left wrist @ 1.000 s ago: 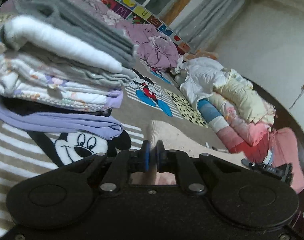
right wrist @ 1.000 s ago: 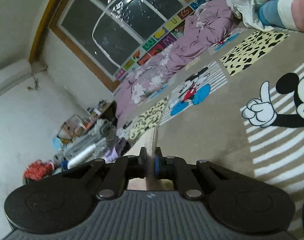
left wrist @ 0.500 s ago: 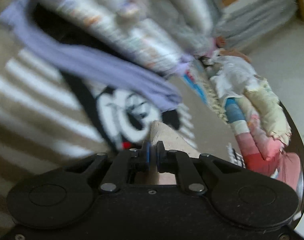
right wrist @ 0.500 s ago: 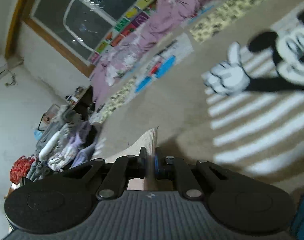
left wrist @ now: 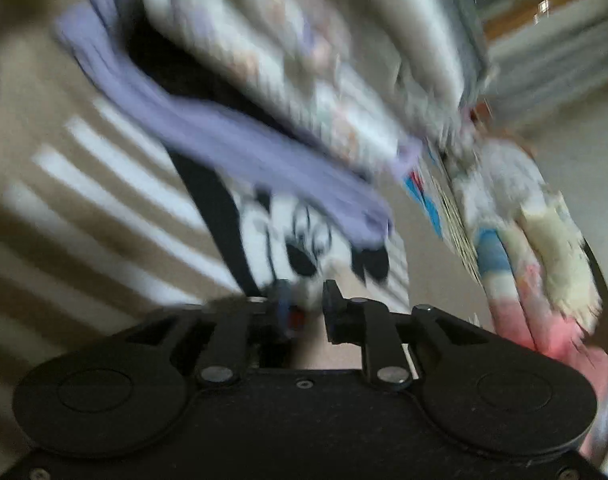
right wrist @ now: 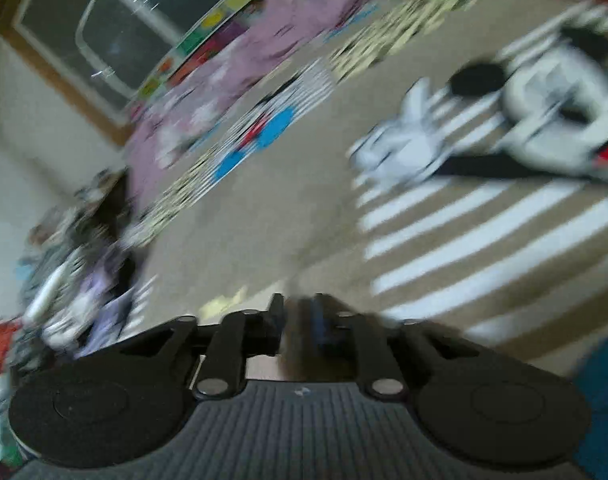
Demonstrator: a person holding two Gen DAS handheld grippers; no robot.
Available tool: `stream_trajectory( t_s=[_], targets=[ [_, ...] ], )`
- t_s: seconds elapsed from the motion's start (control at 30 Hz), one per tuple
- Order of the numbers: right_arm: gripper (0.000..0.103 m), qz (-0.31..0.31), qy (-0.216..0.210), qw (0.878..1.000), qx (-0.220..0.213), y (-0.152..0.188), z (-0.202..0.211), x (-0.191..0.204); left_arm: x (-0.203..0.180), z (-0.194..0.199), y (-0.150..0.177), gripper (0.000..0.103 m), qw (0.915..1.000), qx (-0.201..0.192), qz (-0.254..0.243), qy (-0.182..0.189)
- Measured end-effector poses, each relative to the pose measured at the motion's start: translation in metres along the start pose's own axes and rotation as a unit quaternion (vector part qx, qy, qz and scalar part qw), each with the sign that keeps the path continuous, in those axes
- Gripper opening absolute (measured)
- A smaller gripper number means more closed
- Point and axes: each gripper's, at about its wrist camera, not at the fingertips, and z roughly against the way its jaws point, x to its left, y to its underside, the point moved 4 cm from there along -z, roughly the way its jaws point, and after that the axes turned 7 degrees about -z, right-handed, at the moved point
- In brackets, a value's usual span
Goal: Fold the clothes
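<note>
Both pictures are blurry. At the bottom middle of the left wrist view, the left gripper [left wrist: 305, 300] has its two black fingers apart with a gap between them, and nothing is held in the gap. Right past the fingers lies the rug [left wrist: 84, 216], tan with white stripes and a black and white cartoon mouse face in the middle of the frame. Above that, from the upper left toward the middle, sits a stack of folded clothes [left wrist: 288, 80], with a purple piece [left wrist: 240, 148] at the bottom of the stack hanging out over the mouse face. On the right side of the frame is another heap of bedding [left wrist: 539, 232] in white, cream, blue and pink. Only this view shows the stack up close. In the right wrist view, the right gripper [right wrist: 298, 320] is at the bottom middle, and its fingers also stand a little apart with nothing clear between them, though the blur makes the tips hard to see. Past it the same rug [right wrist: 264, 240] spreads out, with a mouse hand and face at the upper right. The stack of clothes is small and far at the lower left here. Only this view shows the dark window [right wrist: 116, 20] at the upper left and the pink blanket [right wrist: 232, 80] lying under it.
</note>
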Motion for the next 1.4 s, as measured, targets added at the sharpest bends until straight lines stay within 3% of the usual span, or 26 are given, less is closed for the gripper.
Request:
stream_trajectory(
  t_s=[0.07, 0.17, 0.3, 0.4, 0.5, 0.57, 0.67, 0.7, 0.8, 0.83, 0.9, 1.1, 1.2, 1.27, 1.4],
  targets=[
    [0.027, 0.007, 0.001, 1.000, -0.024, -0.006, 0.017, 0.004, -0.013, 0.012, 0.000, 0.017, 0.9994, -0.010, -0.033, -0.001],
    [0.027, 0.046, -0.008, 0.998, -0.040, -0.008, 0.039, 0.020, -0.032, 0.030, 0.001, 0.017, 0.9964, -0.024, -0.082, -0.001],
    [0.027, 0.124, -0.038, 0.992, 0.003, 0.006, 0.032, 0.054, -0.066, 0.019, 0.011, 0.017, 0.9895, -0.009, -0.144, 0.009],
    [0.027, 0.160, -0.043, 0.986, 0.038, 0.017, 0.011, 0.070, -0.067, -0.009, 0.017, 0.017, 0.9887, 0.013, -0.148, -0.020],
    [0.021, 0.142, 0.017, 0.988, 0.064, 0.024, -0.019, 0.050, -0.059, -0.017, 0.019, 0.009, 0.9903, 0.025, -0.131, -0.038],
    [0.010, 0.127, 0.011, 0.990, 0.054, 0.025, -0.025, 0.037, -0.052, -0.017, 0.020, 0.008, 0.9918, 0.030, -0.115, -0.047],
    [0.008, 0.111, 0.004, 0.992, 0.057, 0.019, -0.024, 0.032, -0.041, -0.017, 0.022, 0.008, 0.9934, 0.038, -0.090, -0.060],
    [0.009, 0.113, 0.010, 0.992, 0.060, 0.016, -0.022, 0.036, -0.039, -0.015, 0.022, 0.015, 0.9936, 0.038, -0.085, -0.064],
    [0.034, 0.105, 0.007, 0.994, 0.031, 0.013, 0.007, 0.051, -0.059, 0.023, 0.028, 0.024, 0.9899, 0.010, -0.123, -0.071],
    [0.039, 0.105, -0.005, 0.994, 0.021, 0.017, 0.022, 0.057, -0.065, 0.037, 0.033, 0.025, 0.9882, 0.001, -0.135, -0.073],
    [0.039, 0.121, -0.023, 0.992, 0.006, 0.024, 0.051, 0.073, -0.079, 0.063, 0.042, 0.028, 0.9838, -0.016, -0.160, -0.078],
    [0.039, 0.229, -0.058, 0.972, 0.006, 0.099, 0.105, 0.126, -0.142, 0.091, 0.130, 0.032, 0.9560, -0.016, -0.278, -0.092],
    [0.039, 0.281, -0.075, 0.957, 0.024, 0.156, 0.122, 0.151, -0.159, 0.105, 0.191, 0.039, 0.9452, -0.016, -0.312, -0.094],
    [0.039, 0.307, -0.082, 0.948, 0.033, 0.192, 0.135, 0.164, -0.168, 0.114, 0.229, 0.040, 0.9398, -0.019, -0.326, -0.100],
    [0.038, 0.342, -0.087, 0.935, 0.040, 0.255, 0.156, 0.174, -0.177, 0.128, 0.288, 0.040, 0.9210, -0.027, -0.367, -0.128]
  ],
)
